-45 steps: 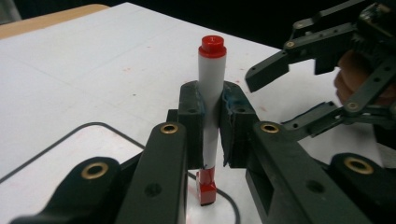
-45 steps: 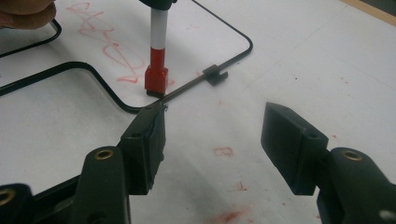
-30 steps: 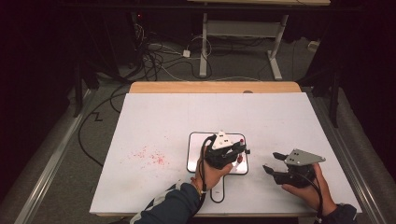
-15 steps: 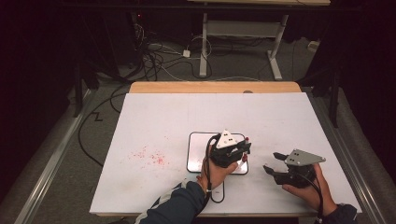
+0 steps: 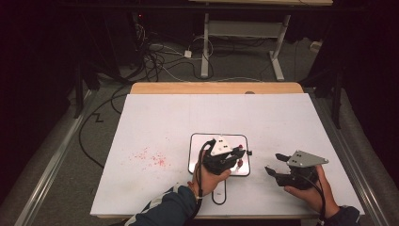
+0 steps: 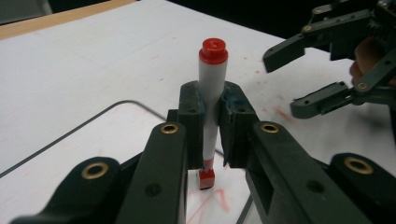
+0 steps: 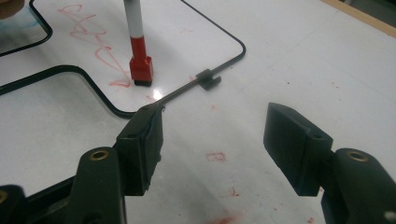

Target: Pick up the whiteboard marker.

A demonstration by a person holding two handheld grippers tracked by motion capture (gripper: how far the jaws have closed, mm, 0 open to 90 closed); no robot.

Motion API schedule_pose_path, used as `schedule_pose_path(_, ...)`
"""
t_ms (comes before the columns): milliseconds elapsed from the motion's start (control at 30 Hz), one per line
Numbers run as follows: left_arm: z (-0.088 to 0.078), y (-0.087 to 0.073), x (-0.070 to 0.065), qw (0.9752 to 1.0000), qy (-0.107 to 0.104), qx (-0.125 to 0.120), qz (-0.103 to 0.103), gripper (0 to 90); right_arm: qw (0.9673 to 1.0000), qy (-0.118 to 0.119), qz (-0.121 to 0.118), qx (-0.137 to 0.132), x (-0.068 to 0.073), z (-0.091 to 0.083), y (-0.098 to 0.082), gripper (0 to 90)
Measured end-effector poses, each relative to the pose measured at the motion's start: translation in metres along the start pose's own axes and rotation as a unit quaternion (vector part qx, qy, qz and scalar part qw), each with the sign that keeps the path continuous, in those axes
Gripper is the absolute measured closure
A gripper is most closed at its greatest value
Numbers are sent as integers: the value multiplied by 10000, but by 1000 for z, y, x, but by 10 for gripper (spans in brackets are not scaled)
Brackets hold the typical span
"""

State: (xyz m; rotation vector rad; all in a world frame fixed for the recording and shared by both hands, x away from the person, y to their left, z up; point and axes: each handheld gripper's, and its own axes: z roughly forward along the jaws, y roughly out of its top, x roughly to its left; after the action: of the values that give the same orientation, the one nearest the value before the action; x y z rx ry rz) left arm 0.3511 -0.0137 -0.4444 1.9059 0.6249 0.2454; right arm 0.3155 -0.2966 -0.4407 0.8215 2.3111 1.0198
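A white marker [image 6: 211, 88] with a red cap on top stands upright, and my left gripper [image 6: 212, 105] is shut on its barrel. Its red square lower end [image 7: 141, 67] rests on a small black-rimmed whiteboard [image 5: 198, 141], beside red scribbles [image 7: 95, 44]. In the high view the left gripper [image 5: 239, 156] hovers over the board's right half. My right gripper [image 5: 273, 163] is held to the right of the board, just above the table. Its jaws [image 7: 212, 135] are open with nothing between them. It points toward the marker [image 7: 134, 23], and the left gripper view shows this right gripper [image 6: 282, 84] farther off.
The white table [image 5: 282, 122] carries red smudges [image 5: 150, 157] left of the board and small red marks near the right gripper. A black wire loop [image 5: 219, 194] extends from the board toward the front edge. A wooden strip [image 5: 216, 88] lines the far edge, with cables [image 5: 155, 56] on the floor beyond.
The left gripper has shifted slightly over the whiteboard with the marker in it. The right hand has kept still.
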Motion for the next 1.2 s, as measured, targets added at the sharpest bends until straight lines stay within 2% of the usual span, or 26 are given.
schedule_pose_path(167, -18, -5, 12, 9996, 149, 75, -235, 789, 10000, -27, 57, 6, -1, 1, 0, 371)
schedule_pose_path(267, -23, -7, 16, 9990, 117, 78, -432, 789, 10000, -25, 49, 0, -1, 1, 0, 370)
schedule_pose_path(333, -20, -6, 12, 9991, 100, 66, -400, 789, 10000, -71, 38, 7, -1, 2, 1, 364)
schedule_pose_path(467, -6, -2, -3, 9997, -71, 49, -250, 789, 10000, -70, 26, 1, 0, 3, 2, 359)
schedule_pose_path(533, 2, 1, -10, 9998, -93, 40, -188, 789, 10000, -62, 1, 20, 1, 4, 3, 355)
schedule_pose_path(600, 9, 3, -14, 9996, -172, 0, -201, 789, 10000, -52, 3, 21, 1, 4, 3, 354)
schedule_pose_path(667, 16, 6, -20, 9999, -130, 8, -73, 789, 10000, -53, 7, 24, 1, 4, 2, 351)
schedule_pose_path(733, 20, 7, -23, 9999, -146, -11, -53, 789, 10000, -54, 6, 20, 1, 4, 2, 351)
schedule_pose_path(967, 19, 8, -20, 9998, -93, 30, -176, 789, 9999, -105, 34, -6, -1, 0, 0, 349)
schedule_pose_path(1100, 10, 7, -11, 9996, 18, 90, -249, 789, 9999, -113, 54, 0, -1, 0, 0, 339)
schedule_pose_path(1200, -2, 2, -4, 9992, 26, 116, -372, 789, 9998, -173, 60, 15, -1, 1, 0, 335)
